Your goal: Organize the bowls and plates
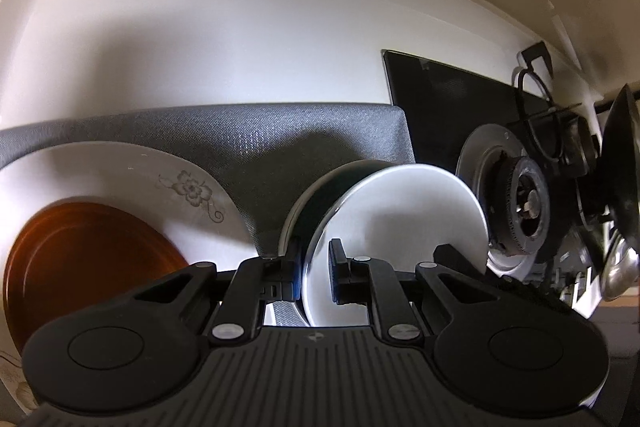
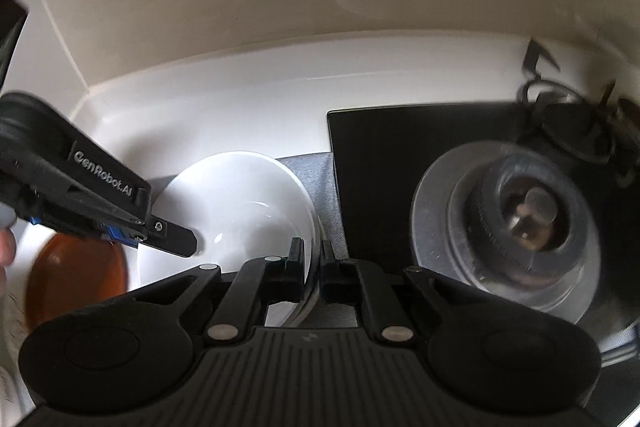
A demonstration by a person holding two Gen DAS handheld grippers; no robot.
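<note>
I am gripping the white bowl [image 1: 400, 227] with both grippers at once. My left gripper [image 1: 314, 277] is pinching the bowl's rim, one finger outside against the dark outer wall and the other inside on the white inner face, jaws clenched on it. My right gripper [image 2: 311, 273] is clamping the opposite rim of the same white bowl [image 2: 244, 203], one finger inside and one outside, jaws nearly closed on the thin edge. In the right wrist view the left gripper [image 2: 182, 243] is reaching in from the left, its tip touching the bowl's near-left rim. The bowl is sitting tilted in the left view, over a grey mat [image 1: 280, 139] that is lying on the white countertop [image 1: 200, 47]. Left of the bowl a white plate with a flower print [image 1: 180, 187] is resting on the mat, and a brown plate [image 1: 92, 259] is lying on top of it; the brown plate [image 2: 76, 275] is showing at the lower left in the right view too. Right of the bowl a black glass stove [image 2: 400, 155] is sitting just beside the mat, with a gas burner [image 2: 528, 211] on a round metal ring. A beige wall [image 2: 280, 7] is rising behind the counter. Whether the bowl is lifted clear of the mat I cannot tell.
</note>
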